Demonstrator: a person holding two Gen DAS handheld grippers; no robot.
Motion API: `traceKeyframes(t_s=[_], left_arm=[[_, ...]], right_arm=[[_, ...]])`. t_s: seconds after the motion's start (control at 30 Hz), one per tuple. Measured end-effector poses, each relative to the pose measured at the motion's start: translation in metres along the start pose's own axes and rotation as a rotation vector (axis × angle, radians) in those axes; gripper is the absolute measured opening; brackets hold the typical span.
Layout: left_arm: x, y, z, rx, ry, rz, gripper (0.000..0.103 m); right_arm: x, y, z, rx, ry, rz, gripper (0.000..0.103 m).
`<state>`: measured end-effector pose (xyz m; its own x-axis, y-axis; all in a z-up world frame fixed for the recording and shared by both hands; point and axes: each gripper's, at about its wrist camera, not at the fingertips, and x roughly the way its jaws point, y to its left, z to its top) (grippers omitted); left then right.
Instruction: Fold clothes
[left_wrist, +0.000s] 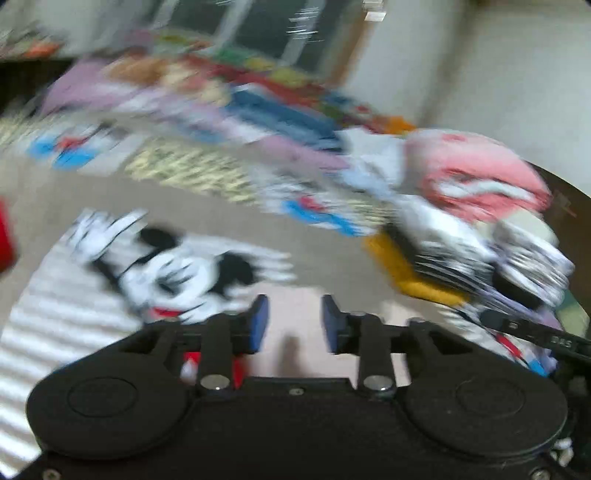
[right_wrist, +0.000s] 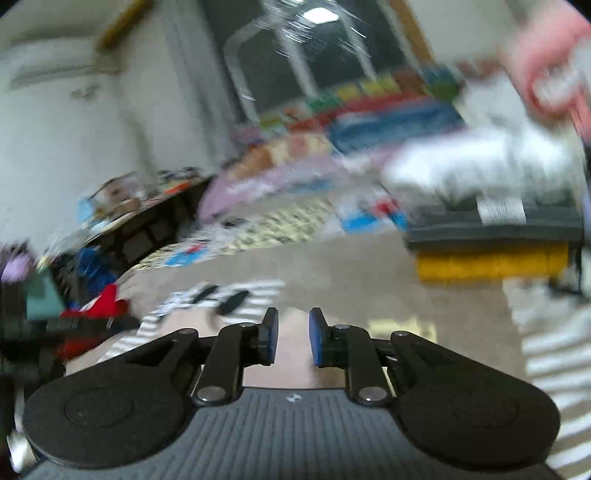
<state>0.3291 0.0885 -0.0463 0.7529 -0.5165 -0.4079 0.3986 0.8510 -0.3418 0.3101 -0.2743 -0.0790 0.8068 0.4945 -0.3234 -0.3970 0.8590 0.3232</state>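
A pink-and-white striped garment with a cartoon mouse print (left_wrist: 162, 273) lies on the beige surface (left_wrist: 317, 236), below and left of my left gripper (left_wrist: 294, 322), which is open and empty above it. The same striped garment shows in the right wrist view (right_wrist: 236, 299) just beyond my right gripper (right_wrist: 292, 336), which is open and empty. Both views are blurred by motion.
A stack of folded clothes (left_wrist: 480, 258) with a yellow piece (right_wrist: 491, 264) at the bottom sits to the right, a pink garment (left_wrist: 480, 173) beyond it. A patterned play mat (left_wrist: 192, 170) and colourful items lie farther back. Red cloth (right_wrist: 99, 306) lies at left.
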Motion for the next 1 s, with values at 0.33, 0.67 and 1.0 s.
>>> traceKeyframes(t_s=[0.33,0.67,1.0], left_arm=[[0.051,-0.044,-0.065,0.375,0.210,0.085,0.070],[0.019,-0.060,-0.089,0.400,0.175,0.175,0.066],[0.004,-0.031,-0.050,0.321,0.099,0.063,0.067]], right_arm=[[-0.001,0.072,-0.065,-0.357,0.099,-0.041,0.033],[0.000,0.069,-0.079,-0.328,0.145,0.008,0.040],[-0.012,0.055,-0.054,-0.311,0.130,0.088,0.043]])
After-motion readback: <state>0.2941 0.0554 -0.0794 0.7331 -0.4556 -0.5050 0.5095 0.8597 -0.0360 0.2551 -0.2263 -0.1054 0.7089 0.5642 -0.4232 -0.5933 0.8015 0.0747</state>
